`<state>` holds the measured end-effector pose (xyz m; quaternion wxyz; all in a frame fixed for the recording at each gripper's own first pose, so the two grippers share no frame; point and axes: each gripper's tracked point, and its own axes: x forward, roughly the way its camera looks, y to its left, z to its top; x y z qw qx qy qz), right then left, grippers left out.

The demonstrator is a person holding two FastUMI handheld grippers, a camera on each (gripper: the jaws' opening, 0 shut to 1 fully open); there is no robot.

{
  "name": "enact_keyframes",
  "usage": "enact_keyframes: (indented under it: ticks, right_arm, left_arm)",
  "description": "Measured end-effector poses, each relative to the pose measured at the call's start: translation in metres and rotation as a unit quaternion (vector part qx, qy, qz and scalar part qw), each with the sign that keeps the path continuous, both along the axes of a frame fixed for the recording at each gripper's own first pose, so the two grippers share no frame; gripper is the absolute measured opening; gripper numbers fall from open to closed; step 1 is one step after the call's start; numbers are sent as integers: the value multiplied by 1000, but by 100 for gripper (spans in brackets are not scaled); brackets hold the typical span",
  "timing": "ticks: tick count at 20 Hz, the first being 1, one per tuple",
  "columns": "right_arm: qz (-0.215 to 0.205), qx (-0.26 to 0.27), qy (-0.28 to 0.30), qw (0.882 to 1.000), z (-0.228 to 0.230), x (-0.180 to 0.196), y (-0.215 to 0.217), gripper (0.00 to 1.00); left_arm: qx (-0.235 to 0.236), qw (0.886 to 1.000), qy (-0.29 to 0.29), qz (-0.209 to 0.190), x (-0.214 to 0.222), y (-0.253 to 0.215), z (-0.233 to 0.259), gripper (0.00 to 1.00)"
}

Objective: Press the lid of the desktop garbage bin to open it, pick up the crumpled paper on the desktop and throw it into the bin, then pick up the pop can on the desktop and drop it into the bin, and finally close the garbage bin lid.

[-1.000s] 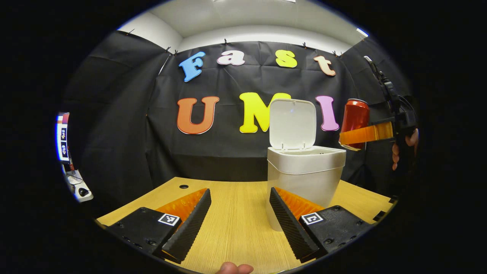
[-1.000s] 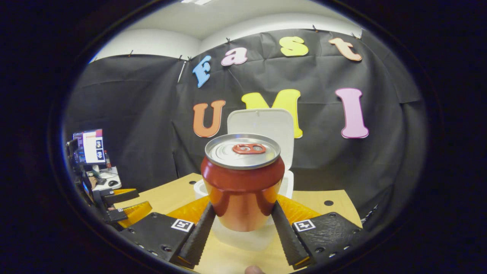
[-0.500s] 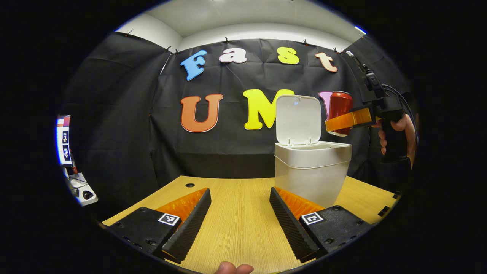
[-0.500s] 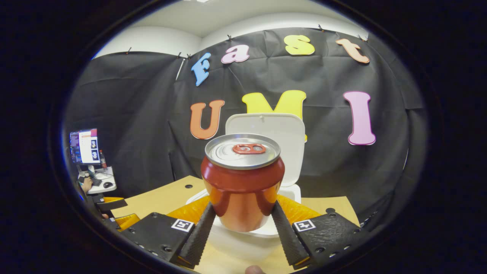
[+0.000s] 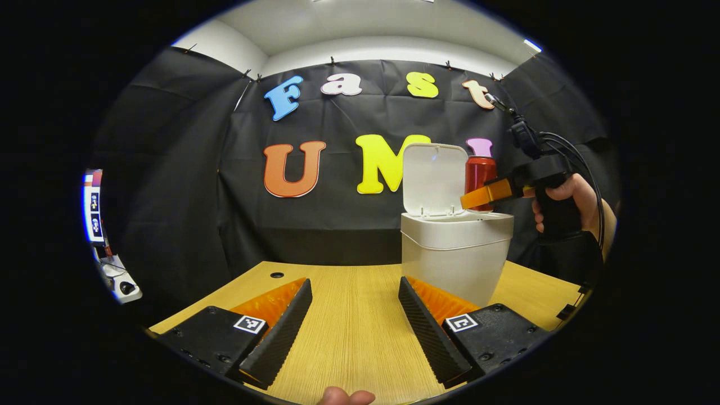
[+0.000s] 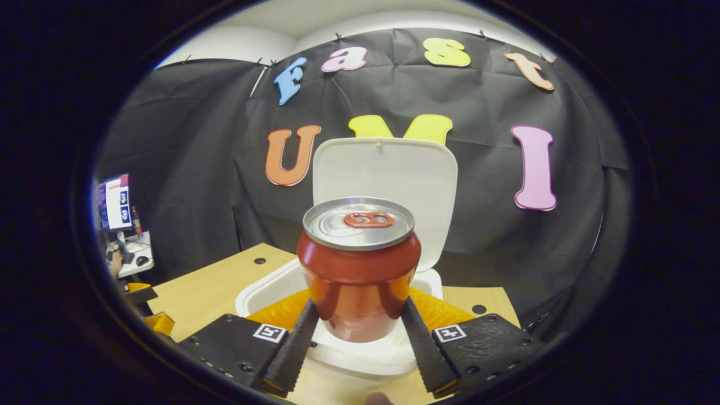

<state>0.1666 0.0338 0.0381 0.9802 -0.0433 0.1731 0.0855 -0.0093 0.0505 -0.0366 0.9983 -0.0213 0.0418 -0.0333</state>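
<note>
Red pop can [image 6: 359, 270] upright above white bin [image 6: 264, 287], lid [image 6: 388, 180] raised upright behind it

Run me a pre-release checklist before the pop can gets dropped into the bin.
1. Bin lid up, opening clear: ok.
2. Pop can upright, clamped between both fingers of the right hand-held gripper: ok.
3. Can over the garbage bin opening: ok in the right gripper view; the left gripper view puts it above the right rim.
4. Left hand-held gripper open, low over the desktop, away from the bin mouth: ok.
5. Crumpled paper already inside: cannot tell.
</note>
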Motion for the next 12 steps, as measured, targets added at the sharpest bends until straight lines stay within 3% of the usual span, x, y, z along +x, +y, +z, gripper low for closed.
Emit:
enact_keyframes:
  ticks: [12]
  right_arm:
    - [-8,-4,6,1000,3,18,-2,85]
  left_arm:
    - [2,1000,9,4,0,4,-6,100]
